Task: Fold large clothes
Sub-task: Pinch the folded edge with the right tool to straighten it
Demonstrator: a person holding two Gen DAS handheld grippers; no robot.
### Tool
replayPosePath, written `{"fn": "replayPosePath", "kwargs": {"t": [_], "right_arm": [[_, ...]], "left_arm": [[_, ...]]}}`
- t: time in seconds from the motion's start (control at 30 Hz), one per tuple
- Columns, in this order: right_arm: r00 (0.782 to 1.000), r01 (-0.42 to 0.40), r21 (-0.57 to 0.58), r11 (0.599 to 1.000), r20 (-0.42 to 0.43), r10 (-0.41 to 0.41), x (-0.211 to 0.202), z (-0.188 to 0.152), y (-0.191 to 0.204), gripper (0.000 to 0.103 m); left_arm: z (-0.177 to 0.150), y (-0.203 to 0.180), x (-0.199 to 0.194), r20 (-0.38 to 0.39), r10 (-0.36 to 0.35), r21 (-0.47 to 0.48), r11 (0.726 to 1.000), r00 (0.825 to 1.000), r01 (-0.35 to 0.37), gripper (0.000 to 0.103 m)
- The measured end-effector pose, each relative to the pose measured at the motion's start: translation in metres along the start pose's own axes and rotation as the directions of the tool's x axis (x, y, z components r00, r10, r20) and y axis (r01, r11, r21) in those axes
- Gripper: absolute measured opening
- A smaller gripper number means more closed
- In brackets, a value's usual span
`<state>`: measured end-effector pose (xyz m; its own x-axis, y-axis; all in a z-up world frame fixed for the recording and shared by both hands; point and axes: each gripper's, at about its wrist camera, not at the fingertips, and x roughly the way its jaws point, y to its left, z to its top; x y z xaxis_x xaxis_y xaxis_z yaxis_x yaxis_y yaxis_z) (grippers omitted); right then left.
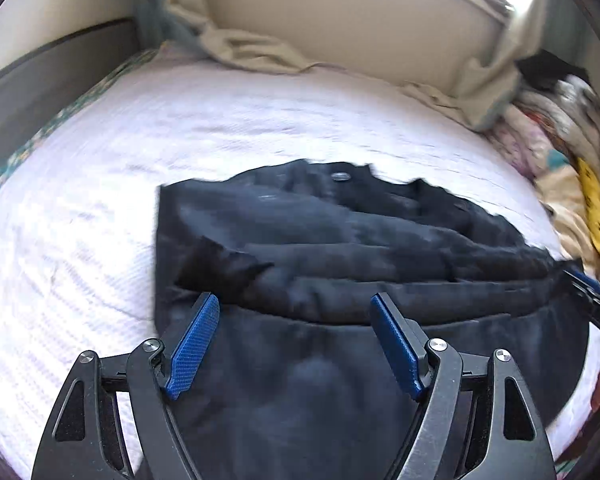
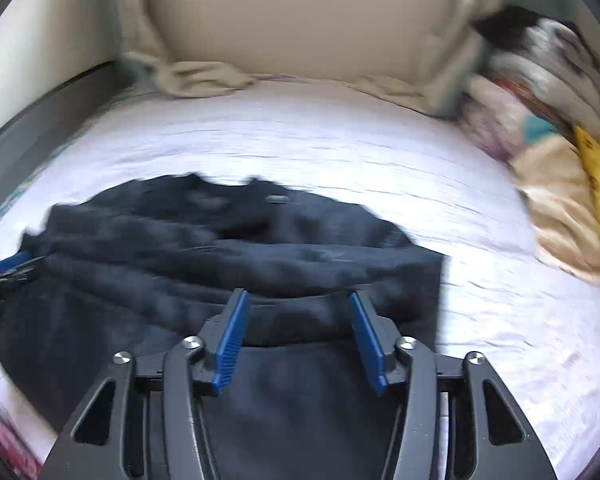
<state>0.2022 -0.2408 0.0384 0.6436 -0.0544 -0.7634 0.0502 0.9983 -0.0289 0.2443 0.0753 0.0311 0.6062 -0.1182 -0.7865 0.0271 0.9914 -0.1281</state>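
White ribbed-weave bed cover point(image 1: 180, 140), broad and flat, filling both views. At its far edge, crumpled beige cloth point(image 1: 252, 54) against a cream padded headboard point(image 1: 340, 12). Along its right edge, a heap of mixed patterned fabrics point(image 2: 540, 128), soft and blurred, with a yellow piece point(image 1: 594, 208) among them. Near the centre of the cover, a large black garment point(image 1: 340, 240), matte, partly folded into thick horizontal rolls, with one small metallic button point(image 1: 340, 177) toward its far edge. Above the garment's near edge, left gripper point(image 1: 294, 308), black frame, blue ribbed pads point(image 1: 194, 348), jaws spread wide, nothing pinched between them. Over the garment's near right portion, right gripper point(image 2: 296, 304), same build, jaws parted more narrowly, pads clear of the fabric. Motion blur throughout; finer weave of the garment not discernible.
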Motion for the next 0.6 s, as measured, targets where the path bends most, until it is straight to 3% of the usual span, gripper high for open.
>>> {"fn": "replayPosePath", "kwargs": {"t": [0.23,0.4,0.6], "right_arm": [[0.993,-0.004,0.116,0.993,-0.113,0.017,0.039,-0.017,-0.033,0.025],[0.987,-0.005,0.145,0.989,-0.157,0.028,0.061,-0.030,-0.036,0.024],[0.989,0.044,0.097,0.994,-0.147,-0.029,0.071,-0.041,-0.023,0.024]], "left_arm": [[-0.009,0.005,0.022,-0.060,0.042,0.003,0.999,0.997,-0.042,0.081],[-0.018,0.017,0.040,-0.110,0.005,-0.039,0.999,0.994,-0.009,0.081],[-0.034,0.012,0.043,-0.088,0.044,-0.011,0.999,0.995,-0.045,0.081]]}}
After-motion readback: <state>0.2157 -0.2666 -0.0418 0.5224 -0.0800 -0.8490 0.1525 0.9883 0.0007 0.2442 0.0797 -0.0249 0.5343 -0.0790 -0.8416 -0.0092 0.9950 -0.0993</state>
